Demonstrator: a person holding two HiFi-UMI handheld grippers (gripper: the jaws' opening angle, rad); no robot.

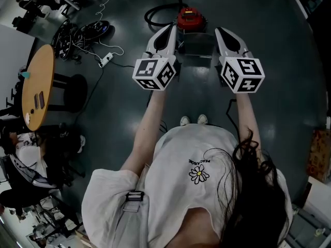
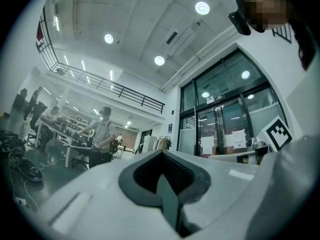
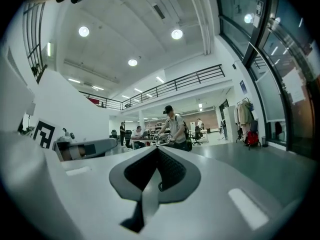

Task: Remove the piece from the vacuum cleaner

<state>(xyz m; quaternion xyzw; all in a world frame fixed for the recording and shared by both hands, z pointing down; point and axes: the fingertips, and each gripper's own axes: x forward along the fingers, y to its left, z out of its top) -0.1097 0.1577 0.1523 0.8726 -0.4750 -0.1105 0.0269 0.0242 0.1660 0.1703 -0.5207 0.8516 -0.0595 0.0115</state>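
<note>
Arms (image 1: 150, 123) extended forward, left tongs (image 1: 171, 28), right tongs (image 1: 219, 31) closed

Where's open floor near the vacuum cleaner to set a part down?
Bare floor lies right of the red vacuum cleaner and just ahead of the person's shoes. The left is crowded: power strip, cable pile, round table.

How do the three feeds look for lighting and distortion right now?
Head view: dim, dark floor, though the red vacuum cleaner stands out. Left gripper view: heavy fisheye bending, bright ceiling lights. Right gripper view: same fisheye, dark vignetted corners.
</note>
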